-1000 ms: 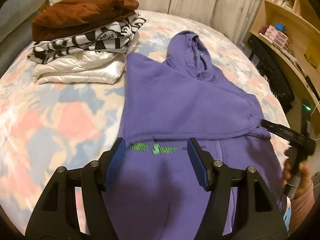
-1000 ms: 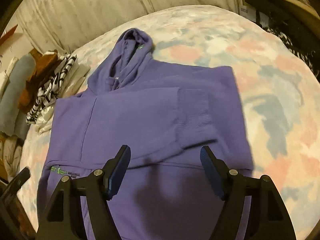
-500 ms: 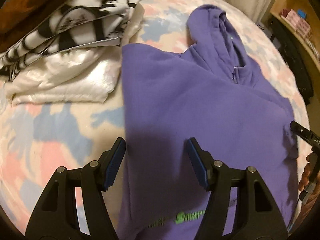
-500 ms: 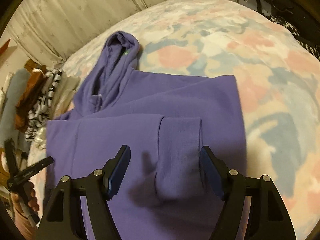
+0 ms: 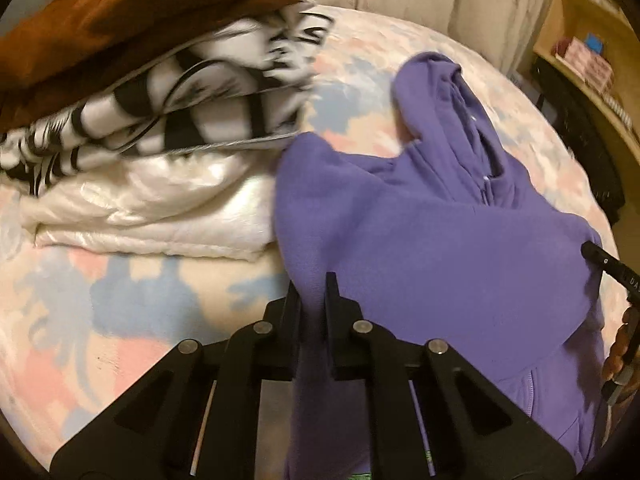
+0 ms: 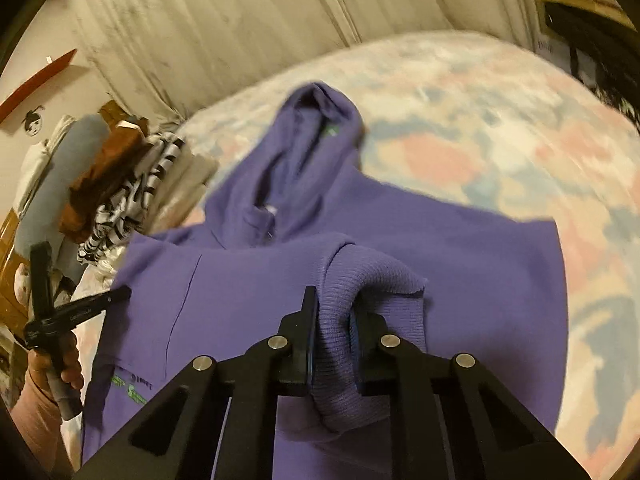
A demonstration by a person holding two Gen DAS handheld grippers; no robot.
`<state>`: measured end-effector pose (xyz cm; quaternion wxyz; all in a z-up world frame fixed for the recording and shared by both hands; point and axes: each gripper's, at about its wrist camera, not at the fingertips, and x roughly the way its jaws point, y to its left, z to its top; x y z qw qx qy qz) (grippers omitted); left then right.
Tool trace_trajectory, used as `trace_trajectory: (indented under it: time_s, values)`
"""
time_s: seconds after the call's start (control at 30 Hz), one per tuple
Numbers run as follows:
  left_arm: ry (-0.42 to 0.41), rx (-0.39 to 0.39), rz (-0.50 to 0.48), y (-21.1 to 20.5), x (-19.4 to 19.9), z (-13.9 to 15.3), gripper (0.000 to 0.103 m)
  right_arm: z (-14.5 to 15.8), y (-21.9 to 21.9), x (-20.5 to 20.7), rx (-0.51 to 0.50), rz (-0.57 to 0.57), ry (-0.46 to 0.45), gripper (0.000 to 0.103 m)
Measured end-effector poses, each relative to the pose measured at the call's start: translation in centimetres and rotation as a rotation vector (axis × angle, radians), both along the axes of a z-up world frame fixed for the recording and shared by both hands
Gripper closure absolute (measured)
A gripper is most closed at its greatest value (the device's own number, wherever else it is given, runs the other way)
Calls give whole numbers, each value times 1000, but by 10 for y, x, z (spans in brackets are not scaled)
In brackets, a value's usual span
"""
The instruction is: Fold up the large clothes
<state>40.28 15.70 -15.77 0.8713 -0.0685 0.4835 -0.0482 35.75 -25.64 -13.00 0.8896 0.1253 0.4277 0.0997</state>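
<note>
Left wrist view: the left gripper (image 5: 313, 292), its jaws just closed, pinches the side edge of a purple hoodie (image 5: 440, 248) spread on a pastel bedspread (image 5: 120, 300), just beside a stack of folded clothes (image 5: 152, 120).

Right wrist view: the right gripper (image 6: 334, 316), also just closed, grips the ribbed sleeve cuff (image 6: 360, 280) lying across the hoodie's chest. The thick fleece looks soft and floppy, likely sagging unless held at edges or seams.

A stack of folded clothes (image 5: 132, 128) is sitting on the pastel patterned bedspread (image 5: 120, 304), a brown garment (image 5: 120, 20) lying on top, over a black-and-white one (image 5: 192, 104) and a white one (image 5: 152, 216); pale curtains (image 6: 224, 40) are hanging behind the bed
</note>
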Motion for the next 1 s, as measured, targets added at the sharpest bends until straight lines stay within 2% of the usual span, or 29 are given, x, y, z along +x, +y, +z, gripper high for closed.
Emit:
trace_trajectory:
  time_s: [0.1,0.17,0.23,0.27,0.3,0.37,0.4,0.5,0.6,0.67,0.73,0.87,0.93,1.0]
  values:
    - [9,-2,-10,6,1,-18,96,-13,7,12,-44,-19,40,89]
    - [2,5,-14,4,1,-25,95,-36,10,24,-130,-39,111,86]
    - [3,28,-9,3,1,-26,89,-42,7,26,-114,-36,122,84]
    - [0,42,-10,2,1,-25,87,-41,4,27,-104,-43,129,78]
    - [-4,71,-18,-1,0,-21,86,-36,1,26,-95,-63,140,67]
    - [-9,136,-26,-6,-6,-14,82,-24,-4,21,-110,-102,119,52]
    - [-17,157,-27,-8,-10,-9,82,-15,-6,16,-124,-116,92,49]
    - [-99,230,-31,-22,-22,16,82,8,-4,2,-158,-117,15,49]
    - [-156,213,-57,-42,-27,33,82,25,17,-4,-141,-63,-39,51]
    - [-145,175,-66,-57,-19,33,82,29,35,-4,-154,-35,-42,58]
    - [-123,147,-80,-70,-11,27,82,23,60,5,-155,10,-34,65]
    - [-84,169,-74,-101,10,0,82,1,109,24,-183,60,-7,66]
    - [-48,200,-58,-107,18,-16,82,-14,125,33,-236,75,7,66]
    - [-47,217,-46,-110,22,-29,82,-35,130,42,-315,61,36,67]
